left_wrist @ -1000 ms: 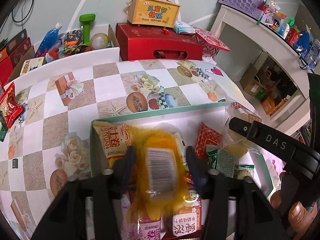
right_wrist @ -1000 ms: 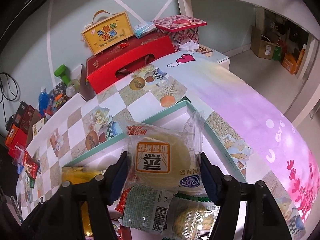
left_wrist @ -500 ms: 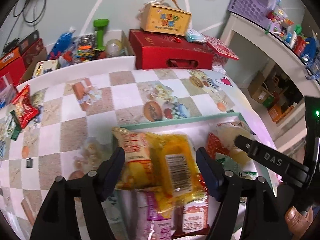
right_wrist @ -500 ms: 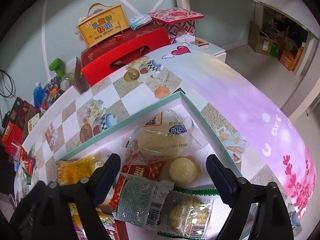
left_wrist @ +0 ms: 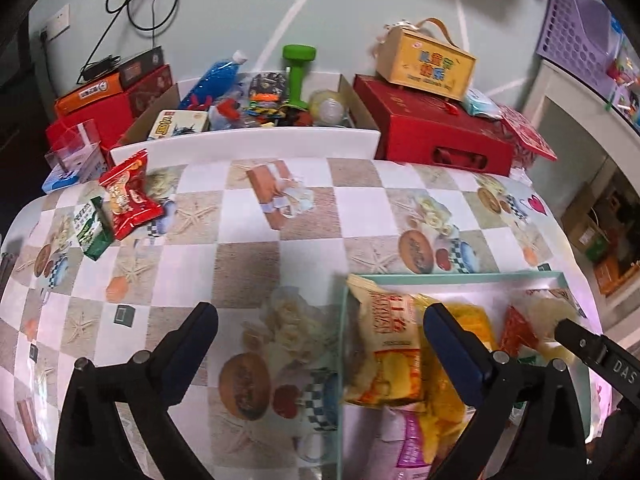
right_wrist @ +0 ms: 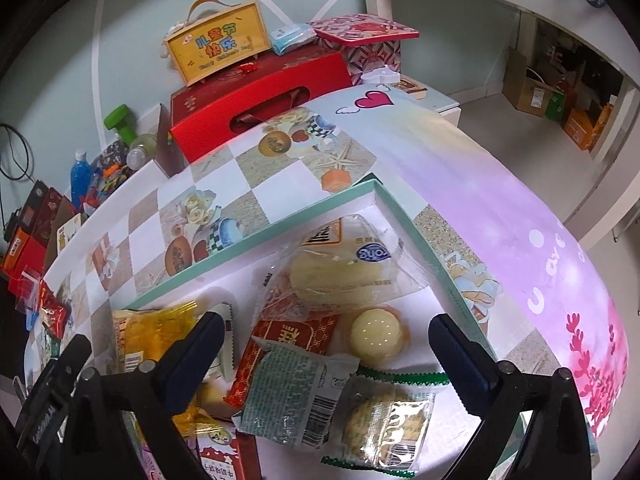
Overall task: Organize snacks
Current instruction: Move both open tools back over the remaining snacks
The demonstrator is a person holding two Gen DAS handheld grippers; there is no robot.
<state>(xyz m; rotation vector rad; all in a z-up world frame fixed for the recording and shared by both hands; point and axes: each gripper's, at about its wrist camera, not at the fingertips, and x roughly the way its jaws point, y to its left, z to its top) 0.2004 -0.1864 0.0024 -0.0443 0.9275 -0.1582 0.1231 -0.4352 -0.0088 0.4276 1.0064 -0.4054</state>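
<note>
Lying in the tray (left_wrist: 448, 278), the yellow snack packet (left_wrist: 390, 344) sits right of the left gripper (left_wrist: 320, 338), whose jaws have just been opening, empty.

A shallow teal-rimmed box (right_wrist: 256, 236) lies on the table, holding a loose heap of snacks: a clear-wrapped pale bun (right_wrist: 344, 276) in the far corner, a round cream cake (right_wrist: 376, 334), a yellow packet (left_wrist: 390, 350). A red snack packet (left_wrist: 128, 196) and a green one (left_wrist: 90, 230) lie well apart, outside.
</note>
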